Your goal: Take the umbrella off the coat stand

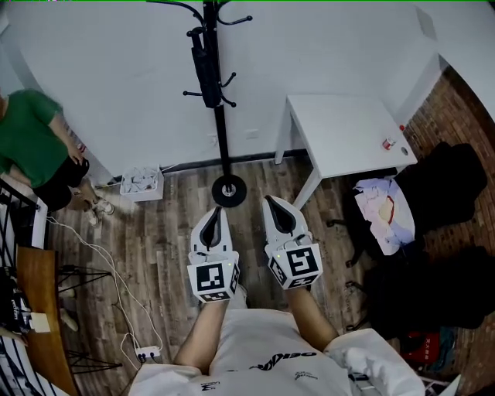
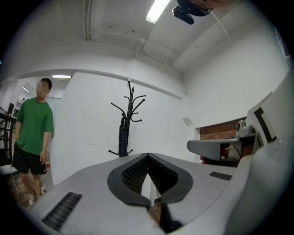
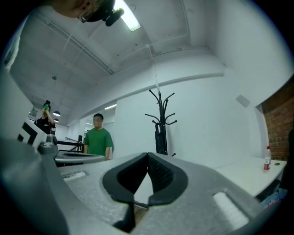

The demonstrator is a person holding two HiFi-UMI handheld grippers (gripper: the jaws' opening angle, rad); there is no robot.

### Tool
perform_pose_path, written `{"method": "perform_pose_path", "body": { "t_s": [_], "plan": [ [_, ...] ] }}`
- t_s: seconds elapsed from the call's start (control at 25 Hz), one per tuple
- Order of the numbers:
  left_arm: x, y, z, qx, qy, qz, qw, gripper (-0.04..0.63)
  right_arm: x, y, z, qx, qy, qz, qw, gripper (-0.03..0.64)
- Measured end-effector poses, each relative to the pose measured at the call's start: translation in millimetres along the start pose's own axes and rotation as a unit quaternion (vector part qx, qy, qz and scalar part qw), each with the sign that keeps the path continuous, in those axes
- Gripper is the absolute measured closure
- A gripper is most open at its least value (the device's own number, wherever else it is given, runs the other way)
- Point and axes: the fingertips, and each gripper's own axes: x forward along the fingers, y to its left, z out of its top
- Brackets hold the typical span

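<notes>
The print on the white shirt [image 1: 232, 348] at the bottom of the head view is too small for me to read. The left gripper [image 1: 219, 210] and the right gripper [image 1: 271, 201] are both pressed together, pinching nothing. The black folded umbrella [image 1: 207, 73] hangs upright on the black metal coat stand [image 1: 222, 139] at the wall edge of the wooden floor [image 1: 155, 240], well ahead of both tips. Only the head view shows the stand's round base. Only the gripper views show the long ceiling lamp [image 2: 156, 10].

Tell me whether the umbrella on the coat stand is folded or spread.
Folded. The umbrella hangs as a slim dark bundle beside the coat stand pole, with no canopy spread out.
</notes>
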Motion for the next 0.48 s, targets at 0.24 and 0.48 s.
{"method": "perform_pose_path", "body": {
  "t_s": [0.24,0.48],
  "plan": [
    [79,49,20,-0.008,-0.009,-0.01,0.9999,0.597,91,-17,9,-0.005,-0.003,-0.008,1.0,0.624],
    [140,89,27,-0.007,-0.007,-0.023,0.9997,0.597,160,-29,11,-0.005,-0.006,-0.022,1.0,0.624]
  ]
}}
